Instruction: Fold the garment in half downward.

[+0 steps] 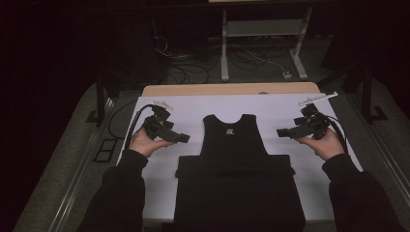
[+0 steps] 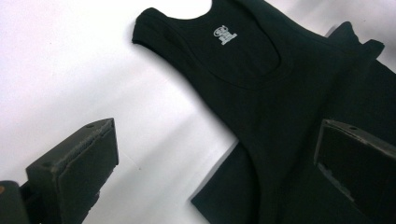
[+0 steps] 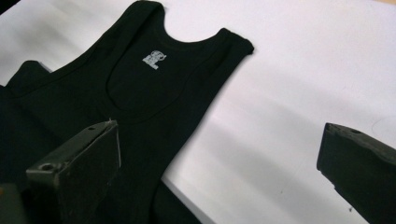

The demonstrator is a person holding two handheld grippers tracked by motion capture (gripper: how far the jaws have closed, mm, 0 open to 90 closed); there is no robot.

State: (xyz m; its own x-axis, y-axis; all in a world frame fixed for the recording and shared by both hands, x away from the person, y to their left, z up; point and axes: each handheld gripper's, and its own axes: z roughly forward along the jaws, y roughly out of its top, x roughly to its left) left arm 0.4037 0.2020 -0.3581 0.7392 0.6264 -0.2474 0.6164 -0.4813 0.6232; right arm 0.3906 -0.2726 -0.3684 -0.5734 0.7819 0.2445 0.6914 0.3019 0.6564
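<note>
A black tank top [image 1: 234, 145] lies flat on the white table cover [image 1: 188, 108], neck and straps toward the far side, a small white label [image 2: 224, 35] inside the neck. Its lower part is a wider folded band of black cloth [image 1: 237, 193] reaching the near edge. My left gripper [image 1: 183, 138] hovers left of the top, open, its jaws wide apart with nothing between them. My right gripper [image 1: 283, 132] hovers right of the top, open too. The tank top [image 3: 154, 88] fills the left of the right gripper view, and the tank top [image 2: 289, 93] lies ahead in the left gripper view.
The white cover sits on a wooden tabletop [image 1: 232, 89]. Beyond the table stand a white metal frame [image 1: 263, 43] and loose cables [image 1: 193, 67] on a dark floor. Bare white cover lies left and right of the garment.
</note>
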